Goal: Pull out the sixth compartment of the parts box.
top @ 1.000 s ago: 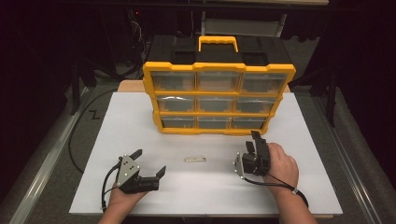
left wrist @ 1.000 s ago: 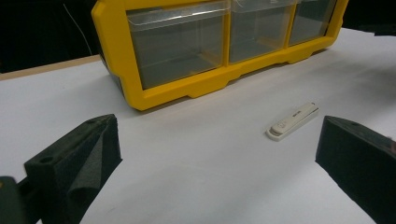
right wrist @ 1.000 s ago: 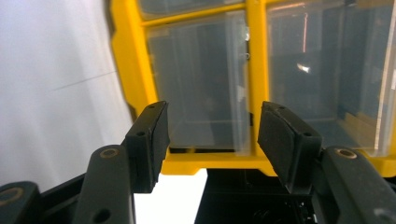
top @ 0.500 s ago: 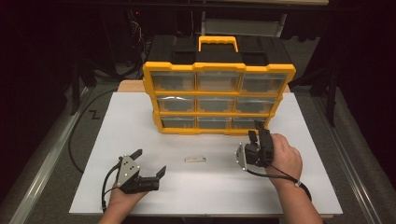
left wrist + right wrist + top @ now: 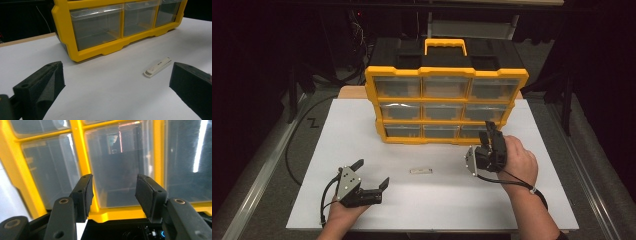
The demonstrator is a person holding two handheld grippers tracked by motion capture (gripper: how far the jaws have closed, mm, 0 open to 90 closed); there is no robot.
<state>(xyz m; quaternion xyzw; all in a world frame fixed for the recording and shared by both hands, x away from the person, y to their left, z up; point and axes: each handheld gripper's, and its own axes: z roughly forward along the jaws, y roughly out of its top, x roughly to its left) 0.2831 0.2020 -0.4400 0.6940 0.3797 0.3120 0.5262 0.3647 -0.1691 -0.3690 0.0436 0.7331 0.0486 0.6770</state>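
1. Drawer cabinet, yellow, is set at the far side of the white board.
2. Right gripper is held before its bottom-right drawer, jaws apart, just narrowing, nothing pinched.
3. Left gripper is spread wide, empty, near a small white stick.

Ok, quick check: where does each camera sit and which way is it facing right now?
High view: above the near table edge, looking forward and down at the yellow drawer organizer; both forearms, left gripper and right gripper show.
Left gripper view: low over the white mat, facing the organizer's bottom drawers and a small white stick; its fingers stand wide.
Right gripper view: close against the drawer fronts; fingers apart, empty.
Shared: the organizer.
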